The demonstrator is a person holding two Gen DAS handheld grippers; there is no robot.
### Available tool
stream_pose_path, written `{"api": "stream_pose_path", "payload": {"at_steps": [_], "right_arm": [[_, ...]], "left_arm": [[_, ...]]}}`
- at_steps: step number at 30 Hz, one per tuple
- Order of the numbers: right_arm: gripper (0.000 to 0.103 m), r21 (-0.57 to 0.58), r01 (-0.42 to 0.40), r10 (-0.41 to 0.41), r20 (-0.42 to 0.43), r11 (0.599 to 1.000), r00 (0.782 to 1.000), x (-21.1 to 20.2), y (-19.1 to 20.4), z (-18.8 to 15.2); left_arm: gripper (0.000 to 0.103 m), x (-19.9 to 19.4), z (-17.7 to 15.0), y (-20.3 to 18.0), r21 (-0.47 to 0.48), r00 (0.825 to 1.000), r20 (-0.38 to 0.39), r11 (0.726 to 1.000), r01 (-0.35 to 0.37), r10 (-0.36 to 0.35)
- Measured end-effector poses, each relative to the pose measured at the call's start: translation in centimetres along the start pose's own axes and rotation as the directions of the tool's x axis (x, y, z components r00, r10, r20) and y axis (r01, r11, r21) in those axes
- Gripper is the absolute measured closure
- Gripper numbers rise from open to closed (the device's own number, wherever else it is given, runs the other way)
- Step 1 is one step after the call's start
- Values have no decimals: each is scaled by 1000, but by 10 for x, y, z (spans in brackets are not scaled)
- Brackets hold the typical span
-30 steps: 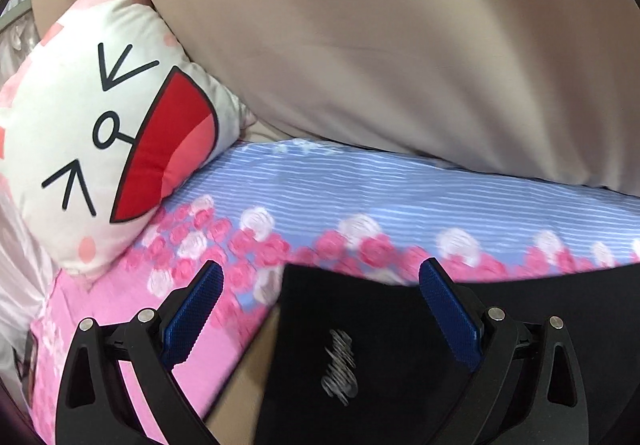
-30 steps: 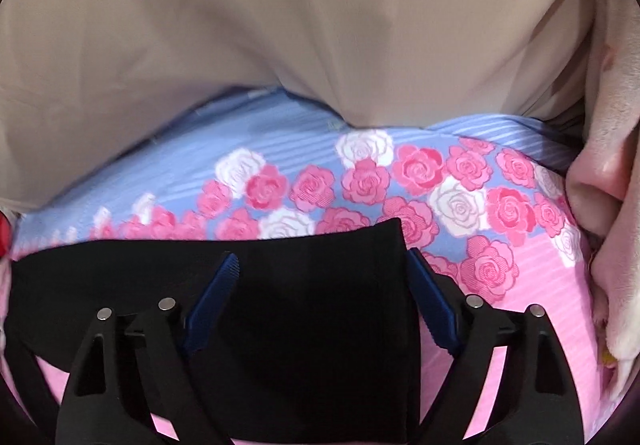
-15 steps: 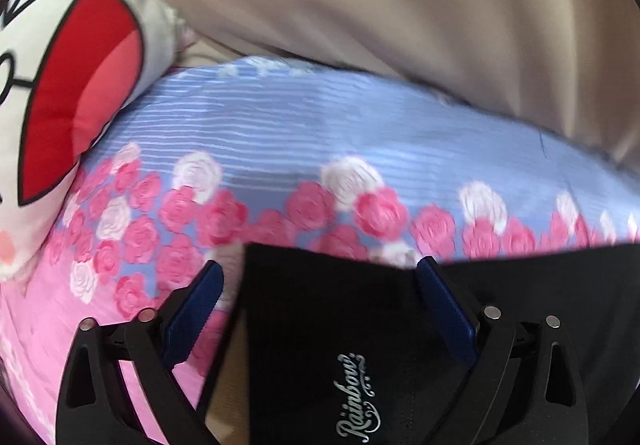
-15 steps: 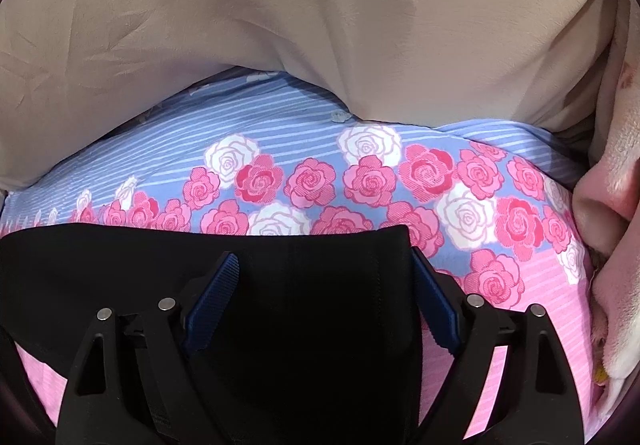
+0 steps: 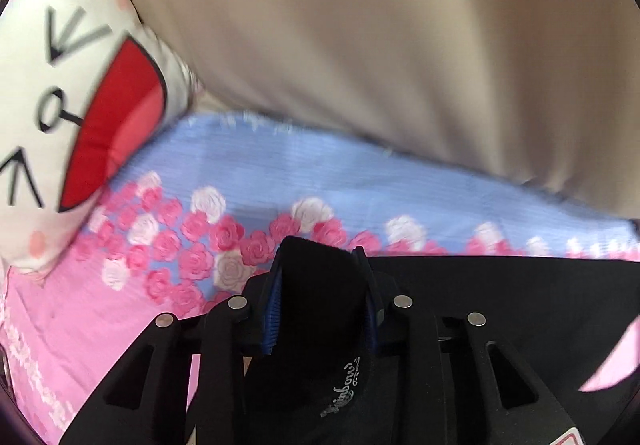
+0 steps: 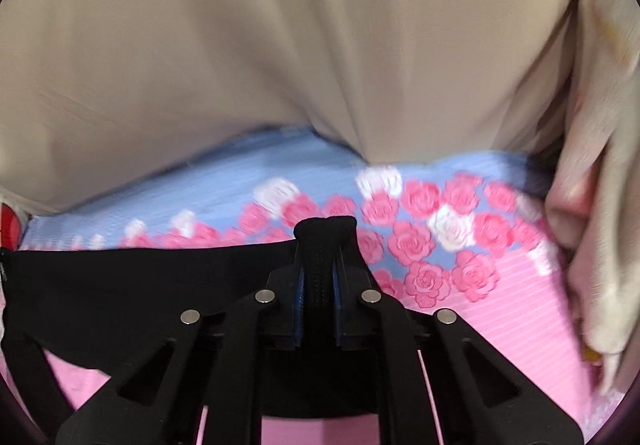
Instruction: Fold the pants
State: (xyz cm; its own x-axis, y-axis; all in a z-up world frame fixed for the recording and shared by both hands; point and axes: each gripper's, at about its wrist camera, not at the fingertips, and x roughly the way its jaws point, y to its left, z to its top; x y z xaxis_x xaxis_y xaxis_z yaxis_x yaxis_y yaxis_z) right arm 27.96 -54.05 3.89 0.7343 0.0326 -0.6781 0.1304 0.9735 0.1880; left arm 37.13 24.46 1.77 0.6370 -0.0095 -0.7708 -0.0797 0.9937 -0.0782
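The black pants (image 5: 500,297) lie across a rose-print bed sheet (image 5: 280,181). My left gripper (image 5: 320,265) is shut on a bunched edge of the pants, near a silver script logo (image 5: 344,385). My right gripper (image 6: 325,241) is shut on the other end of the same pants edge (image 6: 140,285), with fabric pinched tight between its blue pads (image 6: 299,301). The fabric stretches leftward from the right gripper and rightward from the left one.
A big beige cushion (image 5: 360,45) rises behind the sheet in both views (image 6: 280,45). A white cartoon-face pillow (image 5: 60,105) stands at the left. A cream and pink blanket (image 6: 592,205) crowds the right side. The pink sheet (image 6: 500,345) runs under the pants.
Both grippers were open over the pants edge and have closed on it, bunching the fabric between their pads. The left view has swung back toward the pillow.
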Motion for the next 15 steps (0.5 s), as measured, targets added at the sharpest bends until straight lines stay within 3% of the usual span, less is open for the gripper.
{"api": "stream_pose_path", "payload": {"at_steps": [6, 7, 8, 9, 11, 15], "right_arm": [[94, -95, -62, 73, 120, 994, 990, -97, 21, -10], [94, -110, -71, 87, 141, 991, 986, -117, 23, -17], [94, -117, -78, 96, 154, 990, 983, -131, 22, -24], [94, -121, -87, 106, 165, 989, 981, -145, 22, -33], [94, -128, -97, 119, 173, 987, 978, -170, 18, -56], [94, -122, -116, 135, 159, 986, 978, -195, 12, -106]], "left_arm": [[74, -92, -27, -10, 44, 991, 125, 998, 49, -54], [83, -106, -34, -7, 48, 988, 144, 998, 40, -47], [83, -121, -45, -1, 44, 986, 164, 999, 23, -30], [83, -136, -57, 9, 35, 984, 171, 998, 47, -52], [94, -153, -78, 27, 17, 983, 174, 999, 51, -54], [94, -164, -129, 55, 22, 993, 114, 1000, -5, 2]]}}
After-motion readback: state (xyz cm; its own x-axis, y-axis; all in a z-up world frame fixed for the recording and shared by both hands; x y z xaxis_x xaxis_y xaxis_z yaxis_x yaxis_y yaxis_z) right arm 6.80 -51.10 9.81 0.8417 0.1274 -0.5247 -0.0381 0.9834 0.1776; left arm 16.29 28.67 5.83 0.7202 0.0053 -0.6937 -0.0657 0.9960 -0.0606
